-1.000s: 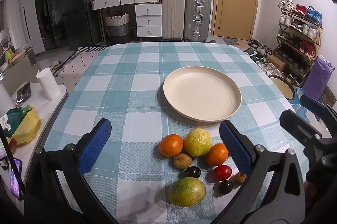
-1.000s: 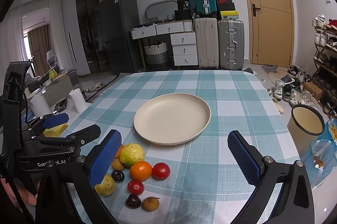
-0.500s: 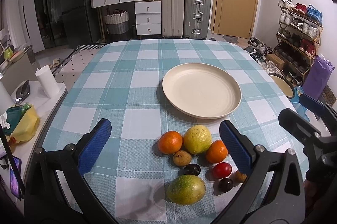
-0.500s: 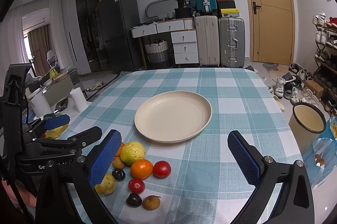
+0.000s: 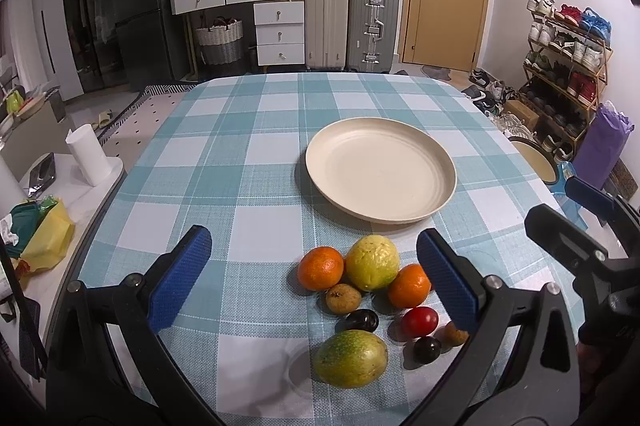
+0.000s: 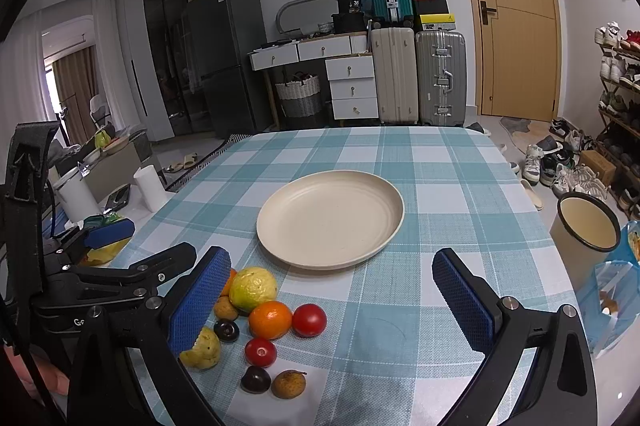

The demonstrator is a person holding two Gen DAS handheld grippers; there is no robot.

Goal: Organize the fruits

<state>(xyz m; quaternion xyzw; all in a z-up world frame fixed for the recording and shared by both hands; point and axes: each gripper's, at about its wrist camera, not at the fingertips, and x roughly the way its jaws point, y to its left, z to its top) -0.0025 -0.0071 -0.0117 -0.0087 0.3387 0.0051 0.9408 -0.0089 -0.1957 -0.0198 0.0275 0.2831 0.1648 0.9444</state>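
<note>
An empty cream plate (image 5: 380, 170) (image 6: 330, 218) sits mid-table on the checked cloth. In front of it lies a cluster of fruit: a yellow-green guava (image 5: 372, 262) (image 6: 253, 288), two oranges (image 5: 320, 268) (image 5: 409, 285), a green mango (image 5: 351, 358), a red tomato (image 5: 419, 321) (image 6: 309, 320), dark plums (image 5: 362, 320) and small brown fruits (image 5: 343, 298). My left gripper (image 5: 316, 282) is open and empty, hovering over the cluster. My right gripper (image 6: 332, 302) is open and empty, just right of the fruit. The left gripper (image 6: 120, 266) shows in the right wrist view.
The table's right edge drops to a cream bin (image 6: 586, 226) and shoe rack (image 5: 568, 66). A side table with a white roll (image 5: 86, 158) and yellow bag (image 5: 44, 230) stands left. Suitcases (image 5: 348, 26) and drawers stand beyond the far edge.
Both grippers have drifted slightly; the plate and fruit sit a little higher in the left view. Nothing was grasped or moved.
</note>
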